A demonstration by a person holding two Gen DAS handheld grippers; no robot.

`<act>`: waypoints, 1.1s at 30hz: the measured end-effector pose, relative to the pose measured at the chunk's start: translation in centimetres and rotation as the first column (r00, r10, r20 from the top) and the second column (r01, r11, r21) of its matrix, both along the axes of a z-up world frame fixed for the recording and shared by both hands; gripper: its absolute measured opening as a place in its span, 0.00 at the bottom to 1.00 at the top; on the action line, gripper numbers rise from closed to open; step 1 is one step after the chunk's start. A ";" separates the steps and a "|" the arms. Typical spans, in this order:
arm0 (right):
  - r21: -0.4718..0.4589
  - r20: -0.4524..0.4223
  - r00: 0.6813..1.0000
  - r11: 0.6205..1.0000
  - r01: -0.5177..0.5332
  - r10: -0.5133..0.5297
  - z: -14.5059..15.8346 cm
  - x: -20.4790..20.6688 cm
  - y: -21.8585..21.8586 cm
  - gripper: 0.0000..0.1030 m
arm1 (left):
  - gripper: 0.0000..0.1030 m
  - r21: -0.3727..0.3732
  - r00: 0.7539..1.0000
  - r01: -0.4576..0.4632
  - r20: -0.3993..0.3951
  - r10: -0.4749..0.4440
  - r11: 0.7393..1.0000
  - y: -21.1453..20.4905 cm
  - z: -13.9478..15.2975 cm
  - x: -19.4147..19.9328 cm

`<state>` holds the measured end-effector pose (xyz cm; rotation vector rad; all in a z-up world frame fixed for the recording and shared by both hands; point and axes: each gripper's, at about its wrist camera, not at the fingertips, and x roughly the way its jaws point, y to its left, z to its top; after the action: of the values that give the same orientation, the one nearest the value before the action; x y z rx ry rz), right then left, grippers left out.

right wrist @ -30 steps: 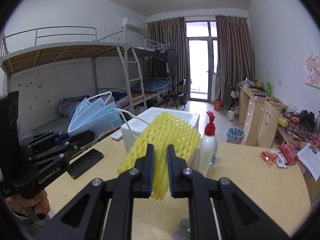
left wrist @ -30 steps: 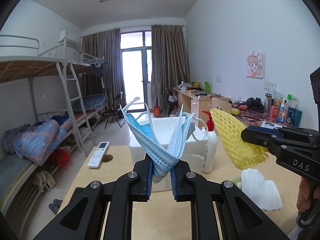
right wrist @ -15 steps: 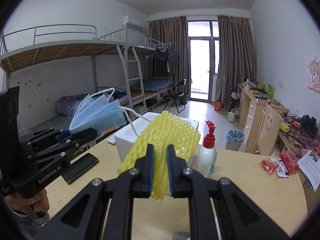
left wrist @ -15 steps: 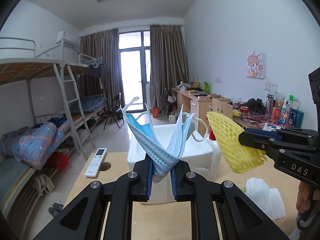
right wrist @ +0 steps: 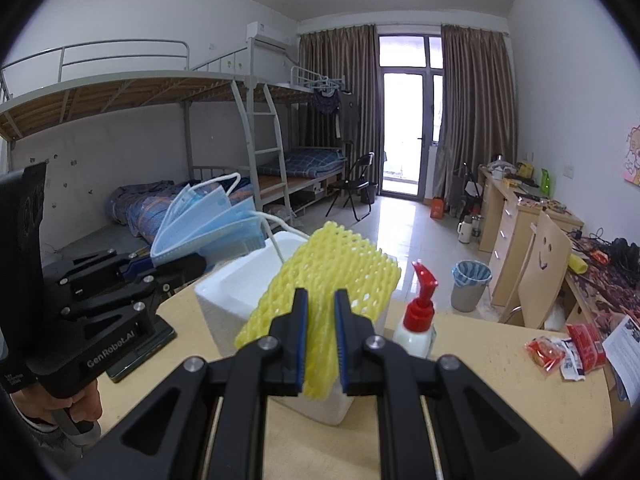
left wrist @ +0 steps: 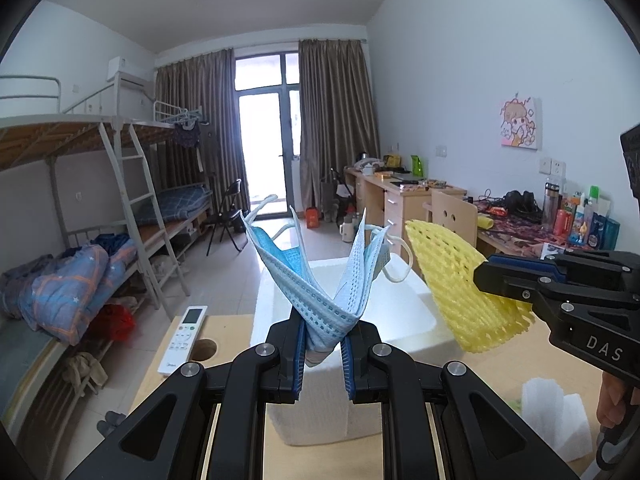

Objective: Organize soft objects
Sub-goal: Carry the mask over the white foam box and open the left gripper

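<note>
The left gripper [left wrist: 322, 354] is clenched on a bunch of blue face masks [left wrist: 320, 280], which fan upward in a V with their white ear loops trailing; it hangs just above the near rim of the white foam box [left wrist: 400, 312] on the tabletop [left wrist: 224, 332]. The right gripper [right wrist: 321, 344] grips a yellow foam fruit net [right wrist: 340, 268], pinched near its lower end and held over the same box [right wrist: 248, 280]. The left wrist view alone shows a white remote control [left wrist: 182, 338] left of the box beside a round hole in the tabletop, and a stack of white foam sheets [left wrist: 554, 412] to the box's right, near the person's hand [left wrist: 612, 396] under the right gripper. The right wrist view alone shows a white pump bottle with a red nozzle [right wrist: 418, 322] just right of the box, red snack packets [right wrist: 564, 350] farther right, and a dark phone-like slab [right wrist: 160, 336] left of the box under the left gripper [right wrist: 176, 264].
</note>
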<state>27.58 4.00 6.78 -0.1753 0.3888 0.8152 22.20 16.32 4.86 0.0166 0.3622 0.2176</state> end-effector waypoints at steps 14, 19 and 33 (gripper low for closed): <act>-0.004 -0.017 1.000 1.000 -0.008 0.008 -0.6 2.4 1.3 0.15 | 0.16 0.001 0.999 -0.012 -0.037 0.012 1.000 1.5 -0.5 4.6; 0.004 -0.005 1.000 1.000 0.019 -0.019 0.0 2.4 0.8 0.15 | 0.16 0.001 0.999 0.010 -0.039 -0.010 1.000 1.2 -0.4 5.2; 0.015 0.010 0.997 0.997 0.078 -0.078 0.4 3.3 -0.2 0.15 | 0.16 -0.015 0.995 0.055 -0.081 -0.056 0.998 0.8 -1.1 7.4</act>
<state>30.83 3.79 7.18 -0.1496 0.3773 0.7402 29.65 17.11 3.81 0.0224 0.4436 0.1601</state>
